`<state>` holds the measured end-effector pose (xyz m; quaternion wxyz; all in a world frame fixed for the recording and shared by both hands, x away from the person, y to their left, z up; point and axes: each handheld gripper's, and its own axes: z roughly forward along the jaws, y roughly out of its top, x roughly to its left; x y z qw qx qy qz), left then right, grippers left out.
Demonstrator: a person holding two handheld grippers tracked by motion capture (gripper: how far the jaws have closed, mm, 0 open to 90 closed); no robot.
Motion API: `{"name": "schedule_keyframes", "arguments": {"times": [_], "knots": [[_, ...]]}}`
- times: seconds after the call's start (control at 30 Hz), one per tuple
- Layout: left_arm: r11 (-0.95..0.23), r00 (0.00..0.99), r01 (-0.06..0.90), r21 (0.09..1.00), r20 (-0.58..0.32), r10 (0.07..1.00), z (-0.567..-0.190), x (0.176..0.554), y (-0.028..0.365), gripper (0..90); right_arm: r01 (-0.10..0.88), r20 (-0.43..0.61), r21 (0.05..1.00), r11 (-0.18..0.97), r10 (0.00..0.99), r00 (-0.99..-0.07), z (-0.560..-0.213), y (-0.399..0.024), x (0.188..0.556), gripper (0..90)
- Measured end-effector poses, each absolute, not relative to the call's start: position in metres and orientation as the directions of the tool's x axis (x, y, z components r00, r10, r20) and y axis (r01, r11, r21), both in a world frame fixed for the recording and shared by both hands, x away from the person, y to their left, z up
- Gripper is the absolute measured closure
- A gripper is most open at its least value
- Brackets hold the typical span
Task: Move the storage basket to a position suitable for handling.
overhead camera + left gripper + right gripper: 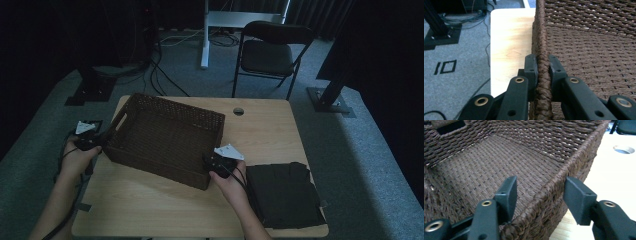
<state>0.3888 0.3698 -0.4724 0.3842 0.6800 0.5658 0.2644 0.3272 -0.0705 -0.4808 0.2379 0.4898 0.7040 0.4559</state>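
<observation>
1. A brown woven basket sits on the left half of a light wooden table, turned slightly askew to its edges.
2. The left gripper meets the basket's left end; in the left gripper view its jaws are clamped on the braided rim, one pad inside the wall and one outside.
3. The right gripper is at the basket's near right corner. In the right gripper view its jaws straddle the rim with gaps on both sides, so nothing is gripped there.
4. A dark folded cloth lies on the table's near right corner, just beside the right hand.
5. A round cable hole shows near the table's far edge.
6. Beyond the table stand a black chair on grey carpet, cables and black stand feet.
</observation>
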Motion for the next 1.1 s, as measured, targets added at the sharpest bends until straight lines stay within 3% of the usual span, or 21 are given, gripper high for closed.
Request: {"name": "schedule_keyframes", "arguments": {"times": [0.53, 1.1], "knots": [[-0.034, 0.195, 0.572, 0.820, -0.095, 0.976, -0.473, 0.371, 0.345, 81.2, 0.484, 0.055, 0.866, 0.124, 0.939, -0.340, -0.477, -0.087, 0.334, 61.0], [0.033, 0.146, 0.568, 0.822, -0.141, 0.979, -0.475, 0.344, 0.308, 81.1, 0.481, 0.012, 0.855, 0.196, 0.918, -0.396, -0.474, -0.125, 0.341, 63.1]]}}
